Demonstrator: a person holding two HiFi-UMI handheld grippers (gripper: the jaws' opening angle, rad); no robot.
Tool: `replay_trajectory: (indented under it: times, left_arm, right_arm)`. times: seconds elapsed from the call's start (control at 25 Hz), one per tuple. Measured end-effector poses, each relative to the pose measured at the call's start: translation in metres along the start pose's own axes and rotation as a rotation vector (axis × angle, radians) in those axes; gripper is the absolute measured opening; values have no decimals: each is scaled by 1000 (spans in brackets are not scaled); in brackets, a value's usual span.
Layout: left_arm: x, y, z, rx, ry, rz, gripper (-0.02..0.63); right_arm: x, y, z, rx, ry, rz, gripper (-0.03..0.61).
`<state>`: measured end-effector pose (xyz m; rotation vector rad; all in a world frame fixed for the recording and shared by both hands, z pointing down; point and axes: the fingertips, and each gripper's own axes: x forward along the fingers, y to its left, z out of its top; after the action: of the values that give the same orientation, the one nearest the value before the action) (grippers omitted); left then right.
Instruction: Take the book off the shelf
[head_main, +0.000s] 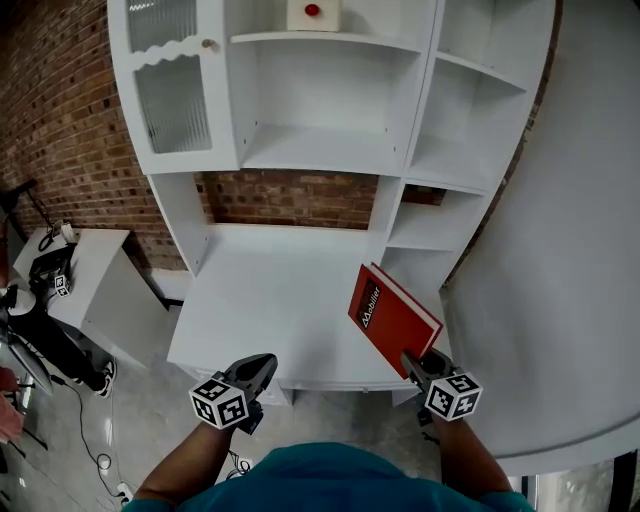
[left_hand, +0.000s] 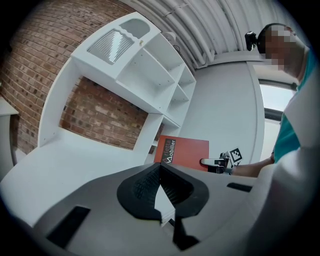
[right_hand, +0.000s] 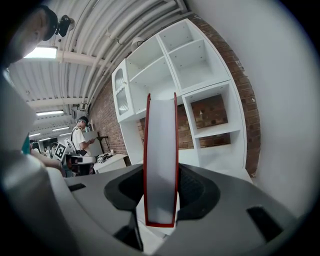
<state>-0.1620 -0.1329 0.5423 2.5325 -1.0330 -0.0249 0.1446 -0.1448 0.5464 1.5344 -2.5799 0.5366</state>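
A red book (head_main: 393, 312) with white lettering on its cover hangs tilted over the right end of the white desk surface (head_main: 270, 300), clear of the shelves. My right gripper (head_main: 420, 368) is shut on its lower corner. In the right gripper view the book (right_hand: 161, 150) stands edge-on between the pads, white pages between red covers, with the right gripper (right_hand: 161, 172) pressed on both covers. My left gripper (head_main: 255, 372) hovers at the desk's front edge, shut and holding nothing. The left gripper view shows the left gripper (left_hand: 160, 167) with its tips together, and beyond it the book (left_hand: 185, 150) and the right gripper (left_hand: 212, 162).
The white shelf unit (head_main: 330, 150) rises behind the desk, with a ribbed-glass cabinet door (head_main: 170, 90) at left and a white box with a red button (head_main: 313, 12) on top. A low white side table (head_main: 85, 270) stands left. A curved white wall (head_main: 570, 250) closes the right.
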Motion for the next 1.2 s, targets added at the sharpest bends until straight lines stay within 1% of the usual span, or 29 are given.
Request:
replay_trajectory:
  times: [0.24,0.64,0.96,1.2]
  left_arm:
    - [2,-1,-17,-32,17,23,14]
    - [9,-9,-34,-43,54,27,14]
    - [3,-7,-46,-55,73,36,12]
    - [1,-6,-51,-61,87,33,12]
  right_arm:
    - [2,-6,-24,6,58,14,181]
    - [6,-9,-50,37,112,38,183]
    - [7,-7,-66,39,146,41,184]
    - [8,-4,-71,40,160,47,184]
